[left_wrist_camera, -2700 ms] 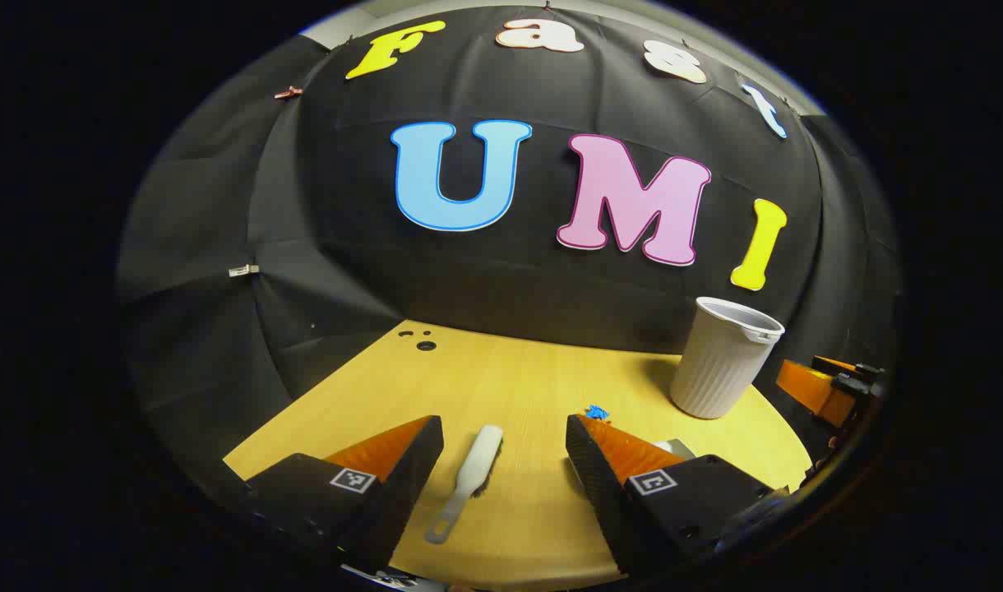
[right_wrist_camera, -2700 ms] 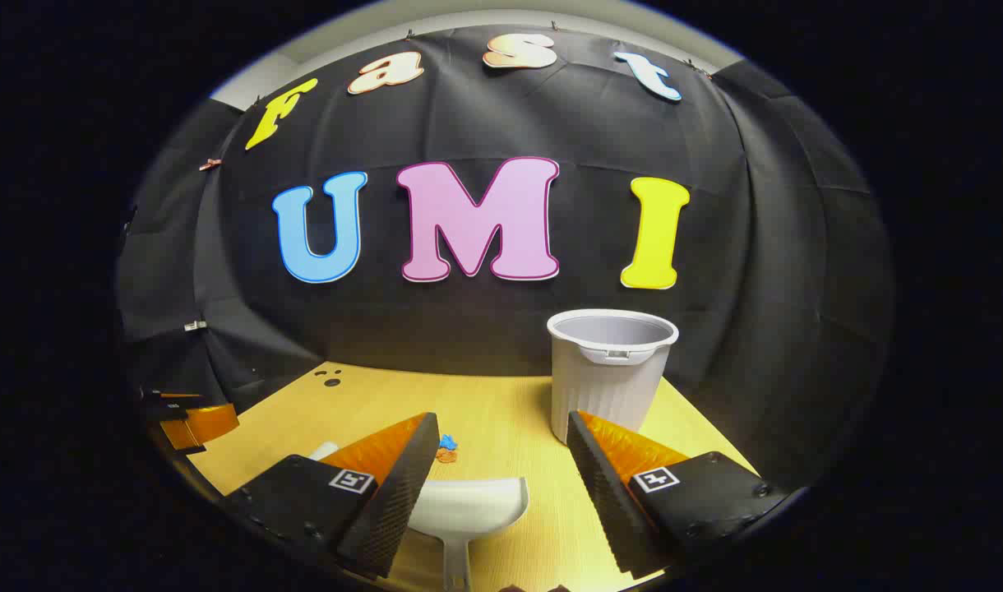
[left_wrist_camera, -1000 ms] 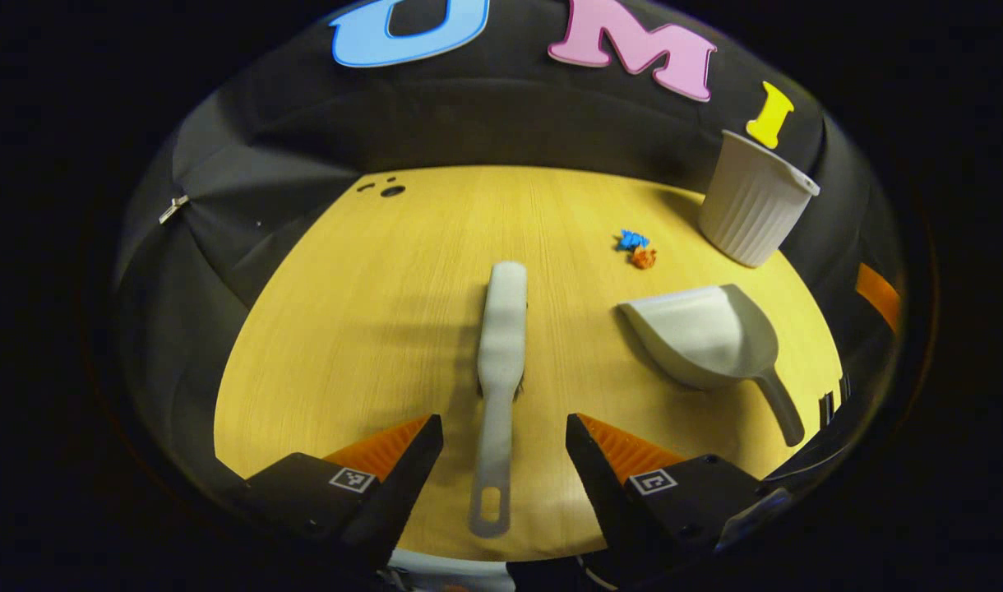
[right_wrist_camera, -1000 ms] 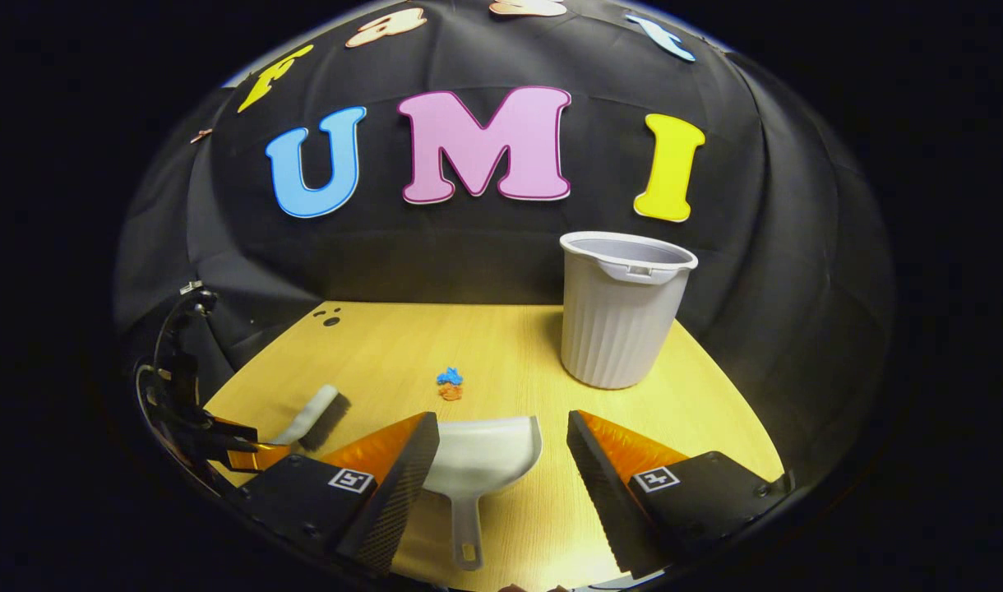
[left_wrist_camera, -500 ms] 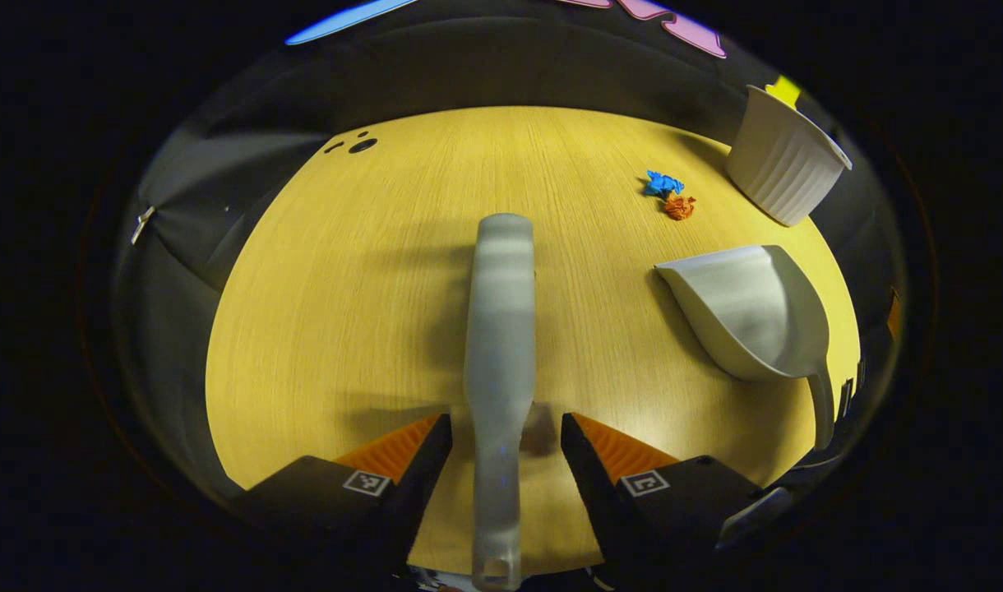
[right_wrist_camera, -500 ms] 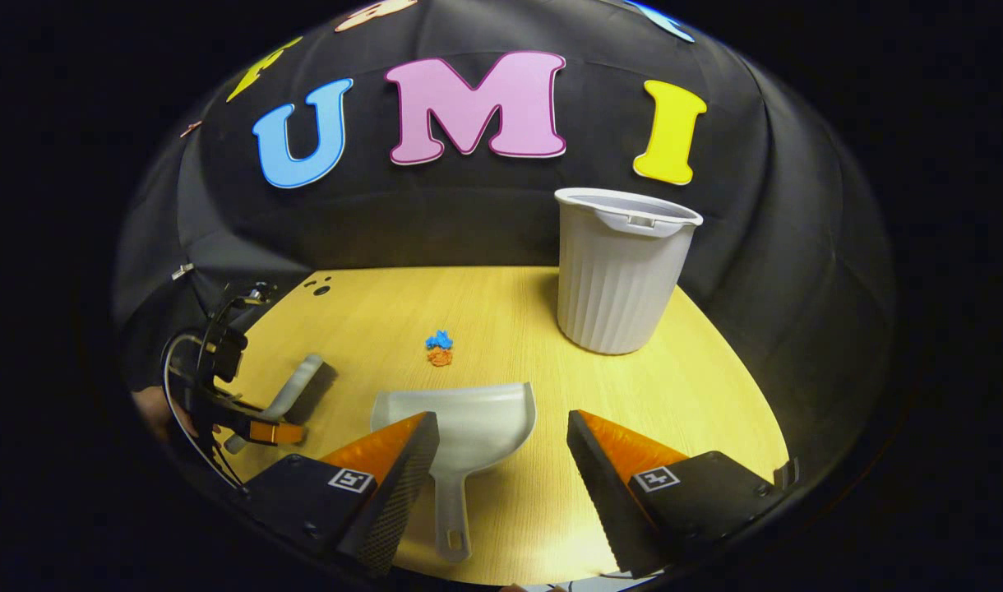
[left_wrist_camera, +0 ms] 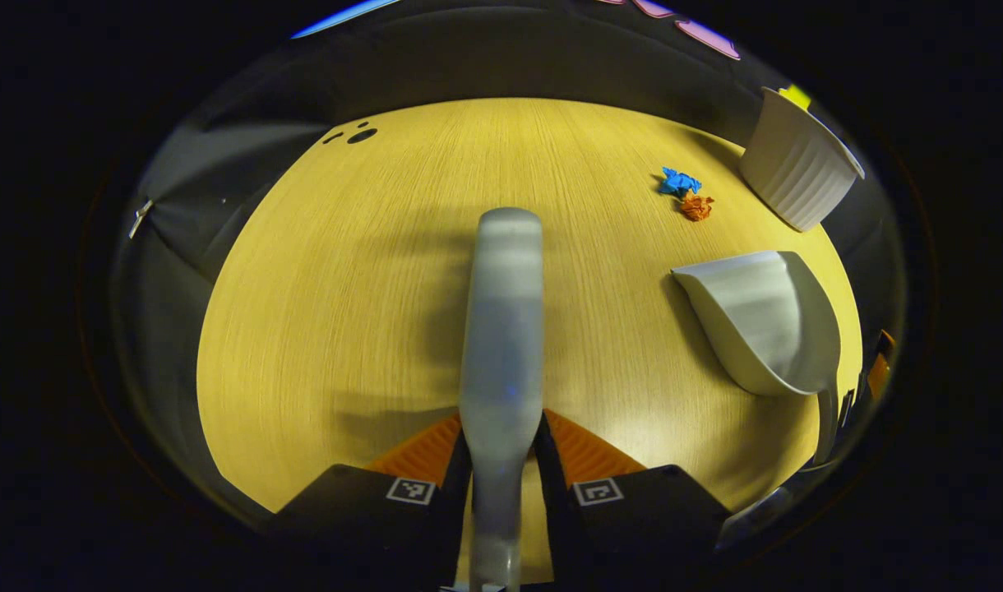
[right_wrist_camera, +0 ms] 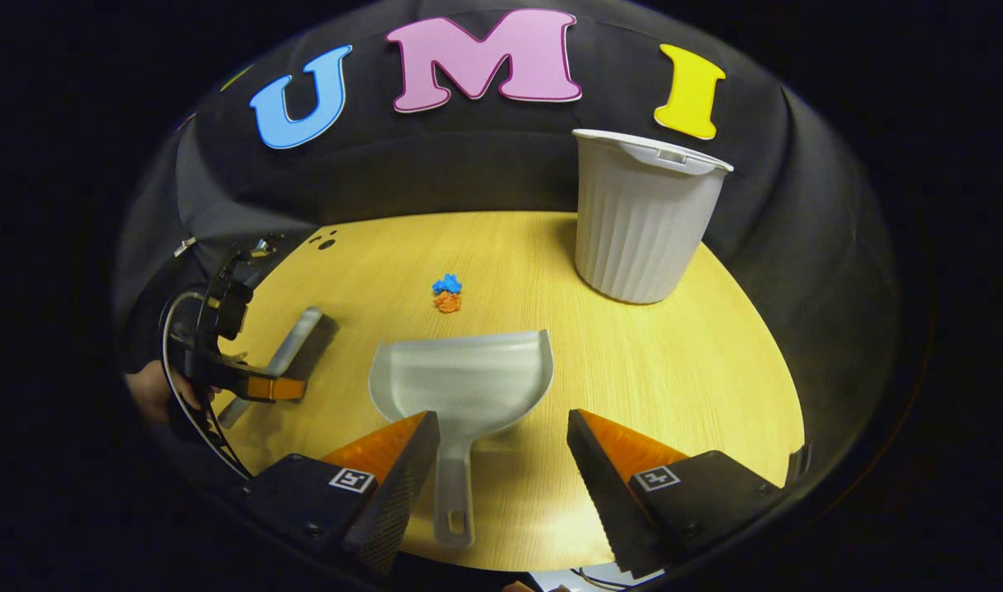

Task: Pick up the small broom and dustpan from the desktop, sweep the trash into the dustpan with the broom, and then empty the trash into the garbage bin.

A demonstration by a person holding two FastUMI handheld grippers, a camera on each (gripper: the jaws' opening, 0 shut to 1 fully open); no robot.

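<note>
The surface (right_wrist_camera: 674, 362) is pale yellow wood with a fine straight grain, curved at its near edge and lit brightest toward the near right. Black cloth (right_wrist_camera: 485, 177) hangs behind it and down the left side, creased in long folds, with a small metal clip (left_wrist_camera: 141, 219) pinned on the left drape. A few dark round holes (left_wrist_camera: 360, 135) sit in the far left corner of the wood.

In the left gripper view, the left gripper (left_wrist_camera: 501, 448) has its jaws drawn in narrow on the neck of the broom (left_wrist_camera: 503, 329), both fingers pressing its sides; the broom's head runs forward, away from the camera, over the wood. In the right gripper view the same gripper shows at the far left with a hand (right_wrist_camera: 152, 395) behind it and a cable looping down.

The right gripper (right_wrist_camera: 501, 448) has its jaws wide apart, the dustpan's handle (right_wrist_camera: 454, 493) lying between them, nearer the left finger, with no contact visible. The dustpan (right_wrist_camera: 464, 382) rests flat on the surface, mouth toward the back. Just beyond it lie two crumpled scraps, blue trash (right_wrist_camera: 447, 284) and orange trash (right_wrist_camera: 448, 303), touching. The ribbed white garbage bin (right_wrist_camera: 641, 218) stands upright at the far right.
</note>
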